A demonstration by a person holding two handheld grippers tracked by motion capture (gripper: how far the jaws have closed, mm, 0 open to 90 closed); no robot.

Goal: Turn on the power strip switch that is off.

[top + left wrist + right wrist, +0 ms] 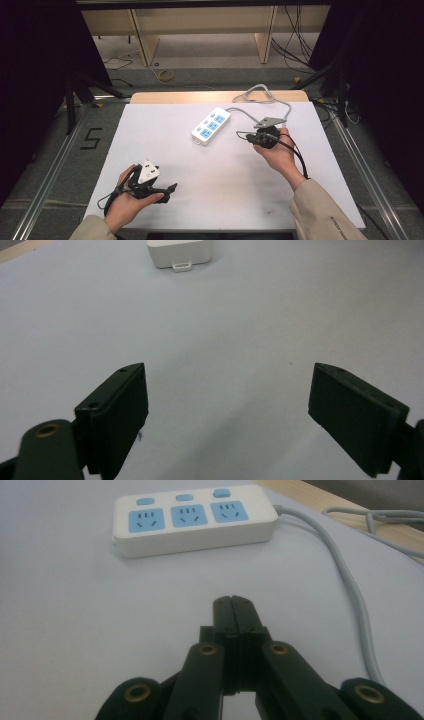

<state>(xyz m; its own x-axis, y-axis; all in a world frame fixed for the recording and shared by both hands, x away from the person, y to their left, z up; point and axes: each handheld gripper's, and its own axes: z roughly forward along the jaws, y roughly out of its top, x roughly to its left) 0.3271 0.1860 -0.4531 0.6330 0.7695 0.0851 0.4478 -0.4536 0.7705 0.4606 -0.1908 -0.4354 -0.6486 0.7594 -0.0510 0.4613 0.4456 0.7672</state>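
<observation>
Left claw (227, 405) gapes wide; right claw (233, 611) is pressed together, empty.

White three-socket power strip (180, 253) is being cropped by the left gripper view's top edge; its grey cord (350, 587) is leaving the right gripper view's frame.

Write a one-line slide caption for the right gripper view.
Right gripper, fingers shut and empty, aimed at a white three-socket power strip on the table.

Table (210, 200) bare across near half and left side; open passage between left gripper (167, 192) and right gripper (245, 136). Power strip (211, 125) lies mid-far, angled; its grey cable (260, 95) loops off the far right edge, blocking that corner. Bare sheet between right gripper's closed jaws and strip.
</observation>
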